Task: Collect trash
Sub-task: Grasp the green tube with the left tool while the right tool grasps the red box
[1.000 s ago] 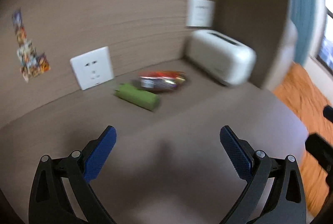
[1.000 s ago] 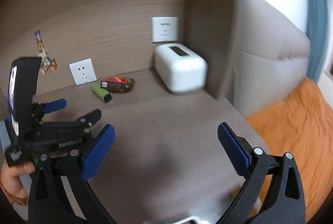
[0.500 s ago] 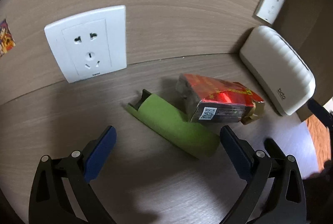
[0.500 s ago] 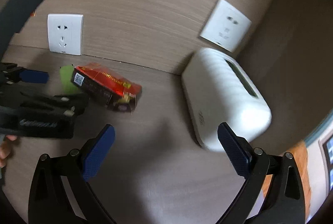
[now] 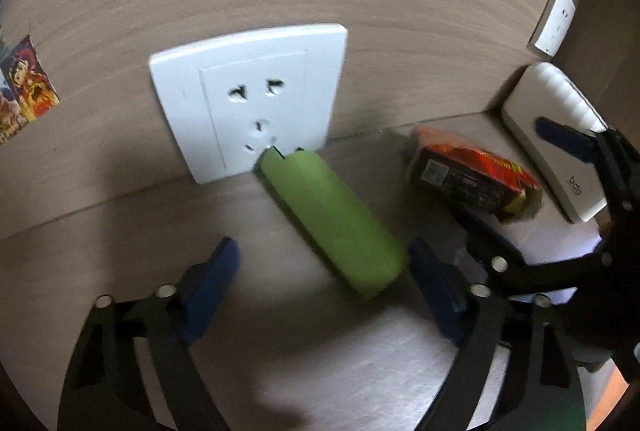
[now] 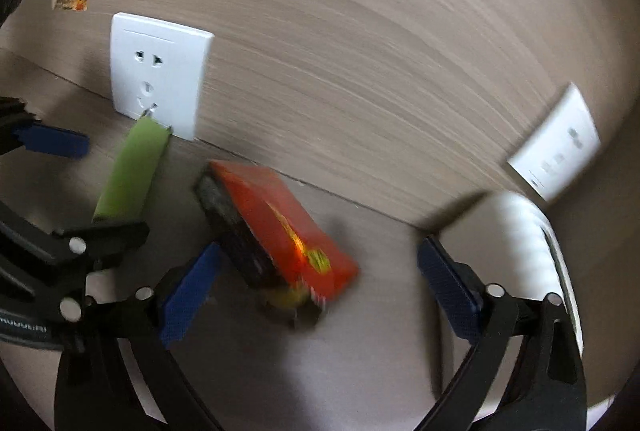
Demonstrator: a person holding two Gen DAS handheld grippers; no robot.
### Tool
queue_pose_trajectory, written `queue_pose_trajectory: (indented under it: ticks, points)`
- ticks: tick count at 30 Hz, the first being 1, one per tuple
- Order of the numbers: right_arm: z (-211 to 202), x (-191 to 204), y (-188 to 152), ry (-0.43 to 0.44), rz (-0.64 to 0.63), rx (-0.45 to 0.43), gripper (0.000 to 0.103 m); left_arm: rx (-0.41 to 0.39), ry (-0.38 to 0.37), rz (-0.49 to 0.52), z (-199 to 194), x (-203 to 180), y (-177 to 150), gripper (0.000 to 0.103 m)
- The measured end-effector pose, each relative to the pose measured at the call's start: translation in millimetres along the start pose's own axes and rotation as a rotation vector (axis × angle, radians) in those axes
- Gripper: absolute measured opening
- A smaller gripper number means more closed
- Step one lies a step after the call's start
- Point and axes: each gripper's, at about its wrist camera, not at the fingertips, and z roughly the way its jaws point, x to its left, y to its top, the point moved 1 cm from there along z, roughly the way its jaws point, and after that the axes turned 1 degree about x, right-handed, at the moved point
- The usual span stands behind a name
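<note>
A green flattened tube (image 5: 336, 219) lies on the brown tabletop, its far end against a white wall socket (image 5: 248, 99). My left gripper (image 5: 324, 279) is open, its blue fingers on either side of the tube's near end. A red and black cigarette pack (image 6: 272, 231) lies to the right of the tube; it also shows in the left wrist view (image 5: 472, 175). My right gripper (image 6: 316, 291) is open with the pack's near end between its fingers. The green tube also shows in the right wrist view (image 6: 132, 171).
A white ribbed box (image 5: 556, 143) stands at the right by the corner and also shows in the right wrist view (image 6: 532, 251). A second wall plate (image 6: 556, 143) sits above it. The wood wall (image 6: 360, 51) rises just behind the trash. A sticker (image 5: 24, 87) is on the wall at left.
Both grippers have moved forward toward the wall. The green tube now lies between my left fingers and the cigarette pack between my right fingers. Both stay open.
</note>
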Motion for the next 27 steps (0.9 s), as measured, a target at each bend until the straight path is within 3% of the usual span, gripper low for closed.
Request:
queue_pose_trajectory:
  ticks: [1,4,11,12,21,24,27]
  points:
    - [4.0,4.0,3.0,0.009,-0.02,0.009,0.074,-0.003,-0.006,0.006,0.6,0.9,1.3,0.077]
    - [12.4,9.0,7.7,0.043,-0.029,0.044,0.05,-0.014,-0.014,0.035,-4.0,-0.6,0.5,0.062]
    - [1.5,-2.4,8.5,0.054,0.067,0.054,0.049,-0.017,-0.064,0.035,-4.4,3.9,4.8,0.034]
    - [-4.9,-5.8,7.2,0.051,0.082,0.051,0.049,-0.019,-0.062,0.028,-6.8,5.4,3.7,0.026]
    - [-63.4,-21.5,-20.7,0.029,0.216,0.053,0.049,-0.031,-0.015,0.108,-17.4,-3.9,-15.3,0.025]
    - [-97.1,-23.5,-40.7,0.021,0.275,0.053,0.049,-0.024,-0.039,0.107,-14.3,-14.8,-10.2,0.025]
    - [-124.6,-32.7,-60.2,0.012,0.343,0.05,0.049,-0.05,-0.064,0.134,-36.4,-23.2,-18.8,0.025]
